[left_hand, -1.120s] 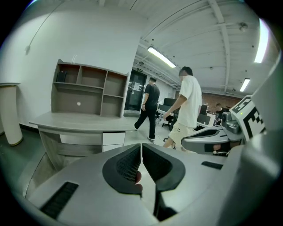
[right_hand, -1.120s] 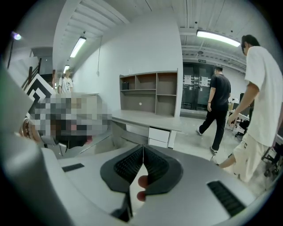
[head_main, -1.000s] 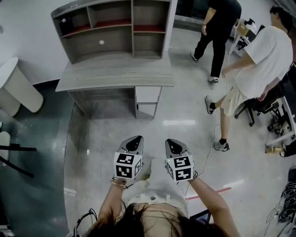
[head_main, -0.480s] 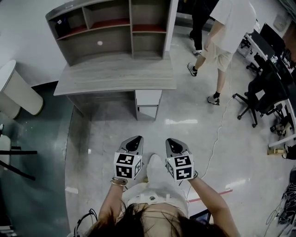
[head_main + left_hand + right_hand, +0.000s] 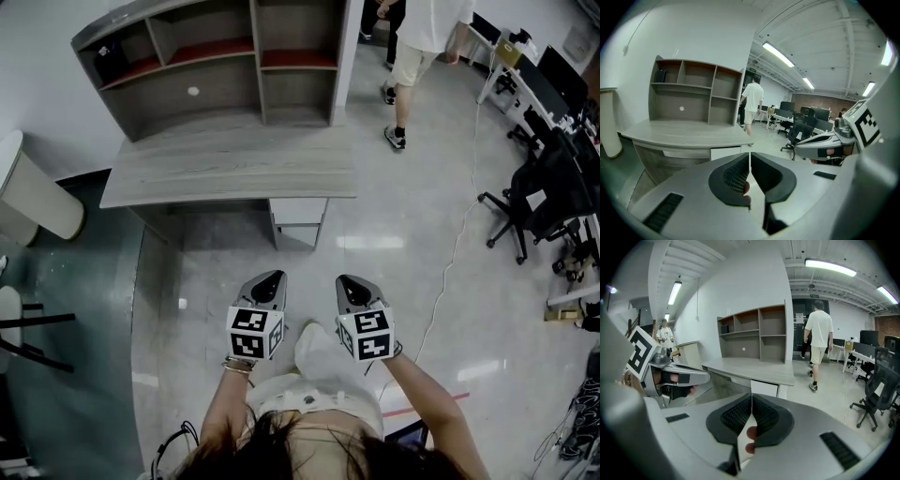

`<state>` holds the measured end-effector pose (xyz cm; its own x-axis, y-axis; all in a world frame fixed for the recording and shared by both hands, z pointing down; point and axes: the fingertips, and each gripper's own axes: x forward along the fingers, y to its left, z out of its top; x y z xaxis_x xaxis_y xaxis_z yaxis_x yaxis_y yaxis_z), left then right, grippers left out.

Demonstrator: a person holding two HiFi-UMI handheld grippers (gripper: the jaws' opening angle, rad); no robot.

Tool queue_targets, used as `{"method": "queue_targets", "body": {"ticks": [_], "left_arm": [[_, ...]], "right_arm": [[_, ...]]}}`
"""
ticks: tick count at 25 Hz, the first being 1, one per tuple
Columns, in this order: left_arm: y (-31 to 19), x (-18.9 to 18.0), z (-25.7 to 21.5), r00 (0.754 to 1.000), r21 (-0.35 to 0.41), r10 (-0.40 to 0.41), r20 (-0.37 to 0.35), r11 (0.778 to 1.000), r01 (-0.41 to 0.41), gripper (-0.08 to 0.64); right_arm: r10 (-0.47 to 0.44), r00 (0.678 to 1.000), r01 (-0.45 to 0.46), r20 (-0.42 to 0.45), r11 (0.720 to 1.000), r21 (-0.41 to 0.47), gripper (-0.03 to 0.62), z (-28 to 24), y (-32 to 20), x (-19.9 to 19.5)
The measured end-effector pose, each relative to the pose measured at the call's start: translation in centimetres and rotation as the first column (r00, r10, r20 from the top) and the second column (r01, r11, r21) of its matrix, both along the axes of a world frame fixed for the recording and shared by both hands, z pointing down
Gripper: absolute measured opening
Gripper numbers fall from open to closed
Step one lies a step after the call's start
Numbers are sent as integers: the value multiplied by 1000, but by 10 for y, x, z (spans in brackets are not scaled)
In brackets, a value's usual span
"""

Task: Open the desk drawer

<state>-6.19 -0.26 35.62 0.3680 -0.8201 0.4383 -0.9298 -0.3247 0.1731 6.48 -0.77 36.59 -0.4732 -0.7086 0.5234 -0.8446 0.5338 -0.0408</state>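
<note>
A grey wooden desk (image 5: 225, 169) with a shelf unit (image 5: 211, 66) on top stands ahead of me; it also shows in the left gripper view (image 5: 684, 133) and the right gripper view (image 5: 754, 369). Its white drawer (image 5: 298, 210) sits closed under the right end, with another white drawer front below it. My left gripper (image 5: 266, 281) and right gripper (image 5: 349, 284) hang side by side over the floor, well short of the desk. Both are shut with nothing between the jaws (image 5: 749, 159) (image 5: 751, 401).
A person in a white shirt and shorts (image 5: 417, 56) walks away at the upper right. Office chairs (image 5: 534, 202) and desks line the right side. A cable (image 5: 450, 272) runs across the floor. A white rounded cabinet (image 5: 33, 197) stands at the left.
Both grippers and I have come closer to the desk, which sits lower and larger in the head view. The people at the right have walked farther away; one has left the view.
</note>
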Motion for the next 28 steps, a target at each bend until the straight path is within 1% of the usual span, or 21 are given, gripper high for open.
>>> {"method": "queue_targets", "body": {"ticks": [3, 9, 12, 16, 23, 28], "left_arm": [[-18, 1, 1, 1000, 0, -8, -4, 1000, 8, 21], [-50, 7, 10, 1000, -2, -13, 10, 1000, 13, 21], [-64, 8, 13, 999, -2, -30, 14, 1000, 30, 23], [-76, 9, 17, 998, -3, -57, 22, 998, 57, 23], [-89, 8, 17, 995, 13, -90, 38, 996, 90, 22], [-89, 3, 15, 993, 23, -109, 48, 994, 108, 21]], "right_arm": [[-4, 1000, 4, 0, 1000, -7, 23, 2, -20, 3], [-20, 1000, 20, 1, 1000, -19, 25, 13, -58, 10], [-33, 999, 33, 3, 999, -23, 25, 17, -75, 12], [-67, 998, 67, -5, 997, -24, 25, 21, -90, 14], [-90, 996, 89, -15, 996, -30, 23, 30, -109, 15], [-112, 994, 112, 4, 993, -42, 23, 32, -113, 10]]}}
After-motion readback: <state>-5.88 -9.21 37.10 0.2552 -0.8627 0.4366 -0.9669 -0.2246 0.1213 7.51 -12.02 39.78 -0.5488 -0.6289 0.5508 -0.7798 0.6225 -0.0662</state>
